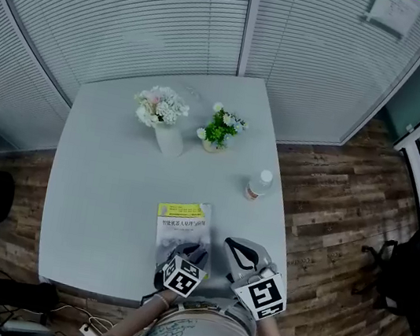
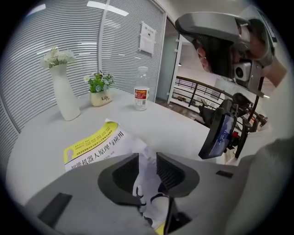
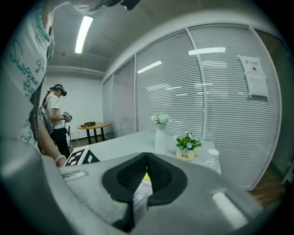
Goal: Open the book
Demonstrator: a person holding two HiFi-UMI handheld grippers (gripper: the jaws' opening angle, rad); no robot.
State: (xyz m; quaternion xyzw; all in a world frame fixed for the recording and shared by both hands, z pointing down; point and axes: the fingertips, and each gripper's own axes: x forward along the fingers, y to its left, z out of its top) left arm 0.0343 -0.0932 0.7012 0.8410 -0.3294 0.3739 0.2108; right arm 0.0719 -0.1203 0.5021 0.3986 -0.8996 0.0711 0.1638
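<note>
Jaws slightly apart on left gripper (image 2: 147,157), together on right gripper (image 3: 147,155).

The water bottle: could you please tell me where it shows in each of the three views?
Head view: the water bottle stands near the table's right edge, right of and below the potted plant.
Left gripper view: water bottle at upper middle, just right of the potted plant.
Right gripper view: water bottle at lower right, beside the same plant.
Shared landmark: the potted plant.

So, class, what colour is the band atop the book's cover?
The band is yellow; left gripper view shows it best.
</note>
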